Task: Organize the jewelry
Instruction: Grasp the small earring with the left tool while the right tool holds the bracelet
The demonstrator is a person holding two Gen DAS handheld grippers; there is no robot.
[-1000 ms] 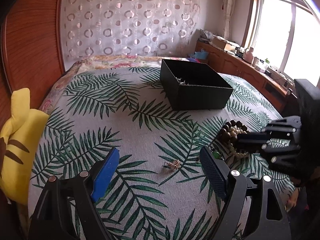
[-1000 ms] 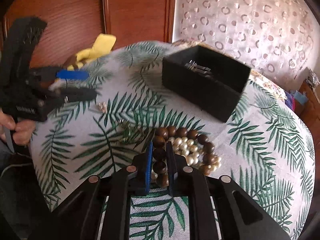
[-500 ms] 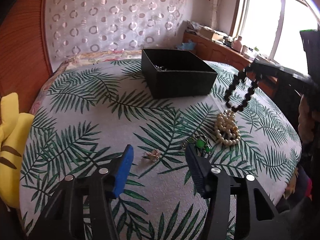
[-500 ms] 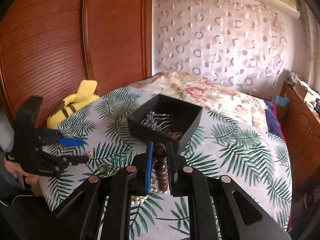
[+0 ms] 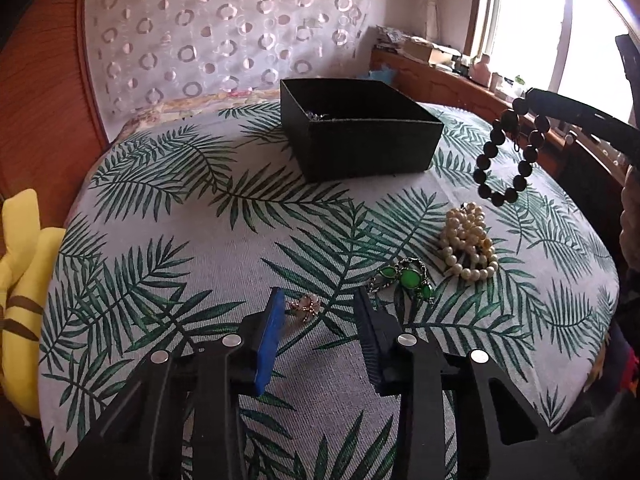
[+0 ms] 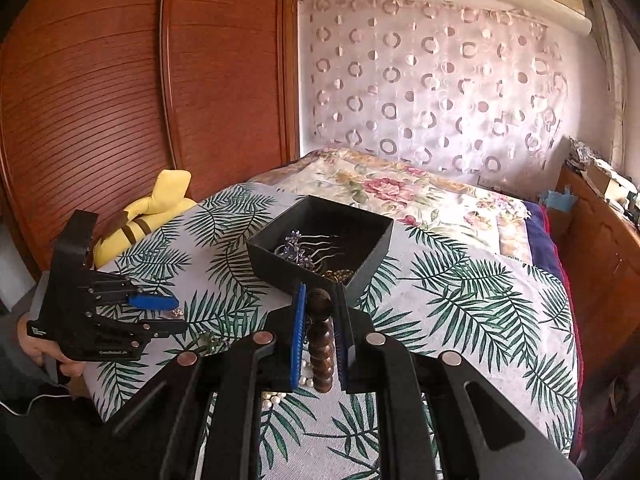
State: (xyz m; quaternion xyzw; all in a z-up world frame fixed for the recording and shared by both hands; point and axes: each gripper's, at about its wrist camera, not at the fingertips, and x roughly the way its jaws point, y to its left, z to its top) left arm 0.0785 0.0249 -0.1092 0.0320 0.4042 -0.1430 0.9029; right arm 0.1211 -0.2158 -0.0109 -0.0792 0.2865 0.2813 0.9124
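On the leaf-print cloth, left gripper (image 5: 318,310) jaws apart around the small ring (image 5: 306,306); it may skid when they close. Right gripper (image 6: 320,304) clamped on the dark bead bracelet (image 5: 506,156), dangling short of the black box (image 5: 356,128); swing could snag the rim.

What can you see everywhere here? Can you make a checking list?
Surface: palm-leaf cloth over the bed.
Job's things: black box holding hairpins; pearl bracelet, green bracelet and small ring on the cloth; dark bead bracelet hanging in the air.
Clutter: yellow plush toy.
Grippers: left gripper open around the ring; right gripper shut on the bead bracelet.
Cables: nothing seen.
Surroundings: wooden wardrobe, circle curtain, window.
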